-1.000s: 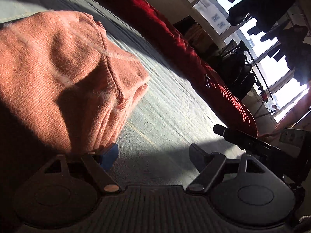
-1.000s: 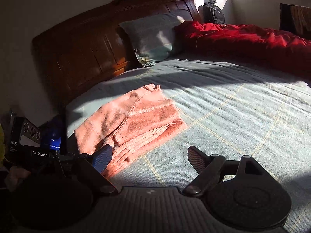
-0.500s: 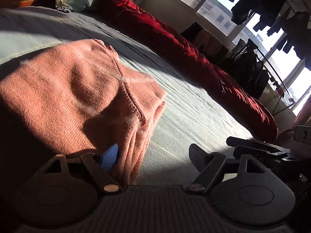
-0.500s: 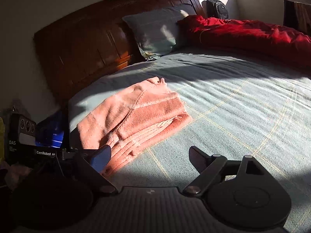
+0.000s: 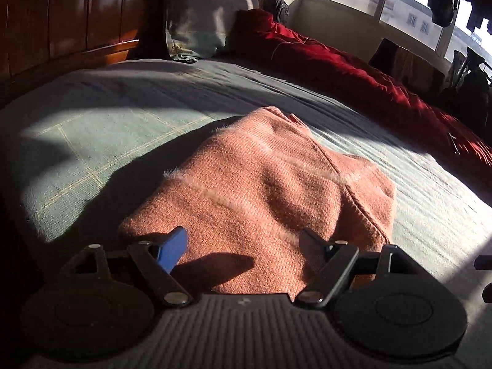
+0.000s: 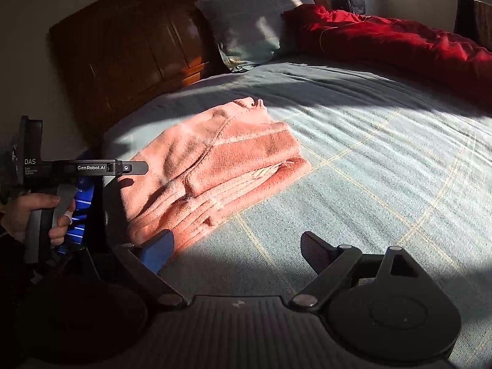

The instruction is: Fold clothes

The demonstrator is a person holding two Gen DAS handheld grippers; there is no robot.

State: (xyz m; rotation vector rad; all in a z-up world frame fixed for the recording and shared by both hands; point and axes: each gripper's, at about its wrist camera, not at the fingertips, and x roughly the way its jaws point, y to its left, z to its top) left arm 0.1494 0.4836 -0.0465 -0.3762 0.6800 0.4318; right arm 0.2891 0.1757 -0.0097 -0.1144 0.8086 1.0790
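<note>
Sweater, salmon knit, is lying as a compact layered bundle on the grey-green bedspread, near the headboard-side edge of the bed, sleeves and hem stacked along its near side. We are reading this as a folded state; whether more folds are wanted we cannot tell.

Change over the last second: we are swinging the left gripper round, so the bundle that sat off to its left is now sitting square between its jaws, close under the camera. Both jaws of the left gripper are standing wide apart, holding nothing; one is hovering at the bundle's near edge. The right gripper is likewise wide open and empty, hanging over bare bedspread just right of the sweater, barely shifting.

We are judging this as either lining up for another fold or a last check of a finished one.

Edges and room: open bedspread is stretching right toward the red duvet; the pillow is well apart. The bed edge on the left is leaving little margin.
</note>
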